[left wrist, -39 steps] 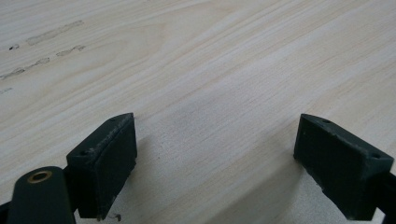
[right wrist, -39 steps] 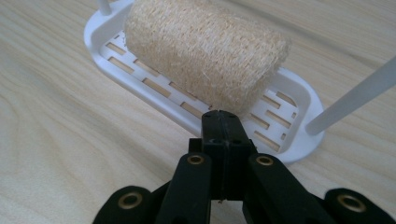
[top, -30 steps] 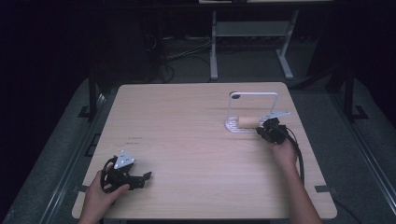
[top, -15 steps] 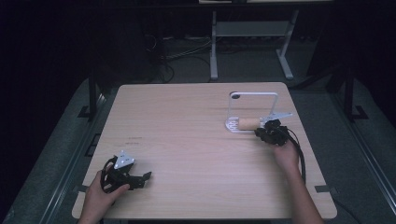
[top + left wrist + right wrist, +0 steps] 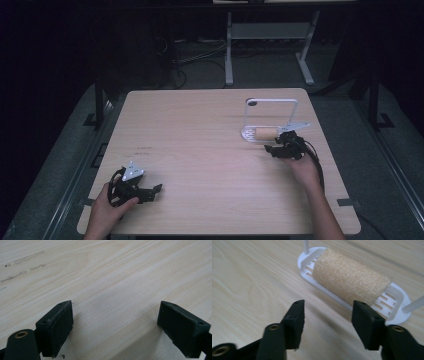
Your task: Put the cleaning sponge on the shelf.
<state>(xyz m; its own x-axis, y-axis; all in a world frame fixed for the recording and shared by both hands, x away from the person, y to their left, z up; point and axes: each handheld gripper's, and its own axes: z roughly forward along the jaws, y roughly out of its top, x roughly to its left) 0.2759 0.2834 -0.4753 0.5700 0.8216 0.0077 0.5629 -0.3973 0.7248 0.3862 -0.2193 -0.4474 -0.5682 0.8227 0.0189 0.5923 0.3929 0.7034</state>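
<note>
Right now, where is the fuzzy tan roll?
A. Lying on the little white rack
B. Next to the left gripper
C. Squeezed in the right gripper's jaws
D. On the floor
A. The tan roll lies on its side on the white rack, and the right gripper has its jaws open just in front of it, not touching.

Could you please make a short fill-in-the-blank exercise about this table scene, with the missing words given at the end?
1. The tan roll lies on a white ____ with slots.
2. The jaws of the right gripper are ____ and hold nothing.
3. The left gripper rests near the ____ edge of the wooden table, by the person's left hand.

Missing words: stand; open; front
</note>
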